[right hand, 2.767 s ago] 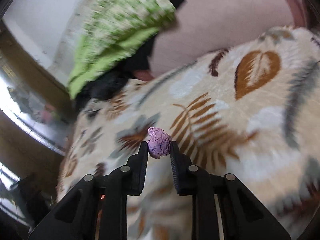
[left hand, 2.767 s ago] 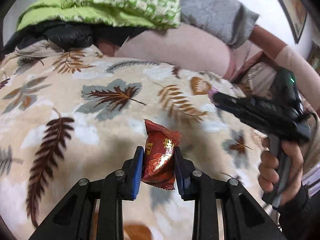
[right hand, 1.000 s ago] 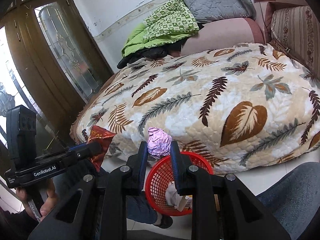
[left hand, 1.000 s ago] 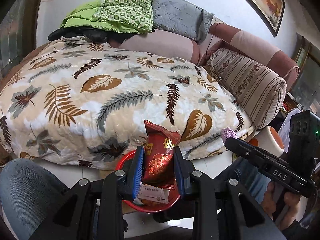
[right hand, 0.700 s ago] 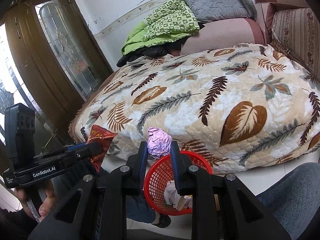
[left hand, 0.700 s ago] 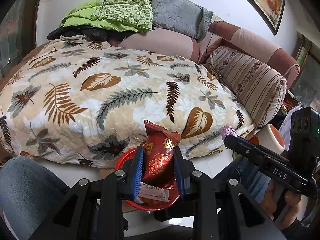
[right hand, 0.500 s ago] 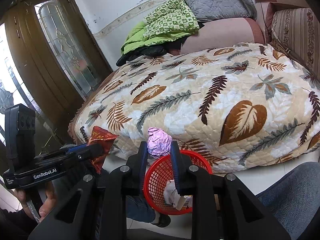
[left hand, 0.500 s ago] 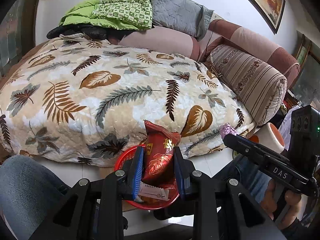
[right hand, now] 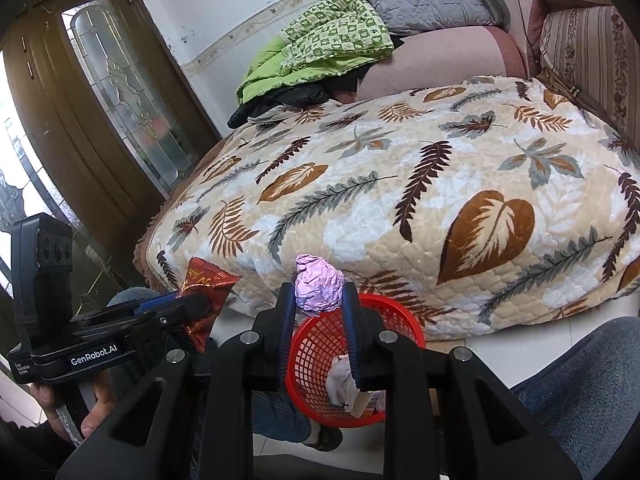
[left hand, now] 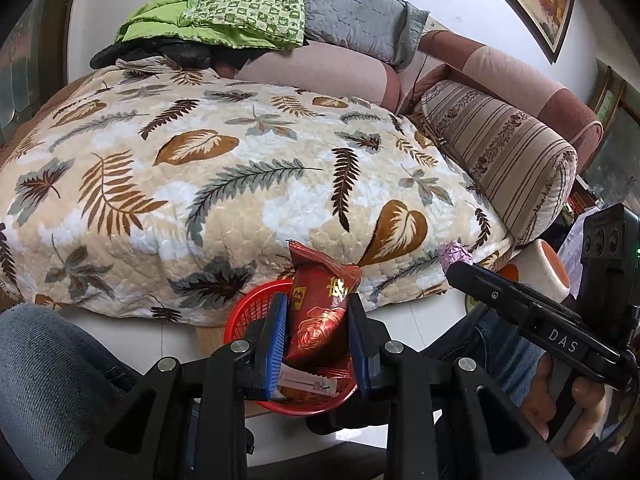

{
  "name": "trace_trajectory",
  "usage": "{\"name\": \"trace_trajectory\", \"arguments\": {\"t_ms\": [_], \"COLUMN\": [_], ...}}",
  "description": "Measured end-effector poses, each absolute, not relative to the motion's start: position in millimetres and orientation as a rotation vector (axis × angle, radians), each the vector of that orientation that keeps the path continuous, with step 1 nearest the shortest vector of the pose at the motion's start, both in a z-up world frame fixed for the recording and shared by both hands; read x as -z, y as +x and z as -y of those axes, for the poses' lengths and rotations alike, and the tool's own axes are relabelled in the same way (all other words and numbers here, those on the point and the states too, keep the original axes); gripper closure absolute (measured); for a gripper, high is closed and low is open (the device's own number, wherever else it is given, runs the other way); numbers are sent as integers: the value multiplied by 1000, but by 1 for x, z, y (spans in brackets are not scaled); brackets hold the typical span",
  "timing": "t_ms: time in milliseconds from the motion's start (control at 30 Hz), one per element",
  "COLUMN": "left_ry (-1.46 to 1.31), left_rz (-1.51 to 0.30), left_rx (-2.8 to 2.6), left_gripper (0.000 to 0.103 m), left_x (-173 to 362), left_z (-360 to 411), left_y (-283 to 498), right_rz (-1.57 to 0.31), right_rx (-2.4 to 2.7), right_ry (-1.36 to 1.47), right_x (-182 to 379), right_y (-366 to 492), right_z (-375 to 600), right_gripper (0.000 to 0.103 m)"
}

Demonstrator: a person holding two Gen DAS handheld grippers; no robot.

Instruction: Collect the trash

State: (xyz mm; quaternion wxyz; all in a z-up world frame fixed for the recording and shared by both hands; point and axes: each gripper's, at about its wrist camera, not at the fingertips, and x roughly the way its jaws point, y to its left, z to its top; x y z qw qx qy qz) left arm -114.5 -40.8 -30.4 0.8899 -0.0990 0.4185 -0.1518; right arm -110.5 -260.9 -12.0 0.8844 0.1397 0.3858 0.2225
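Observation:
My left gripper (left hand: 318, 334) is shut on a red snack wrapper (left hand: 320, 308) with gold print, held upright above a red mesh basket (left hand: 248, 312) on the floor. That basket holds paper scraps. My right gripper (right hand: 318, 308) is shut on a crumpled pink foil ball (right hand: 319, 286), which hangs over the near rim of the same red basket (right hand: 400, 316). In the right wrist view the left gripper (right hand: 200, 300) shows at left with the red wrapper (right hand: 206, 280). In the left wrist view the right gripper (left hand: 454, 264) shows at right with the foil ball (left hand: 455, 251).
A leaf-patterned quilt (left hand: 208, 184) covers the bed behind the basket. A striped bolster (left hand: 500, 160), green and grey bedding (left hand: 240, 16) and a sofa back lie beyond. Jeans-clad knees (left hand: 44, 368) flank the basket. A wooden glass door (right hand: 100, 100) stands at left.
Earlier both grippers were low over the quilt; they have since pulled back over the red basket. In the last second almost nothing has moved.

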Motion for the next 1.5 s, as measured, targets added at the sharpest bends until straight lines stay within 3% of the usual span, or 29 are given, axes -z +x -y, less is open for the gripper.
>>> {"name": "trace_trajectory", "arguments": {"t_ms": [967, 1100, 1233, 1300, 1367, 1500], "left_ry": [-254, -294, -280, -261, -233, -195], "left_rz": [-961, -1002, -981, -961, -934, -909], "left_rx": [338, 340, 323, 303, 267, 211], "left_gripper": [72, 53, 47, 31, 22, 16], "left_x": [66, 77, 72, 66, 60, 50], "left_z": [42, 39, 38, 37, 35, 32], "left_y": [-88, -82, -85, -88, -93, -103], "right_rz": [-851, -861, -853, -848, -840, -811], "right_rx": [-459, -446, -446, -450, -449, -433], "right_ry": [292, 306, 307, 311, 306, 271], "right_x": [35, 39, 36, 35, 32, 23], "right_y": [-95, -91, -92, -93, -95, -104], "right_z": [246, 247, 249, 249, 249, 248], "right_gripper": [78, 55, 54, 54, 54, 47]}}
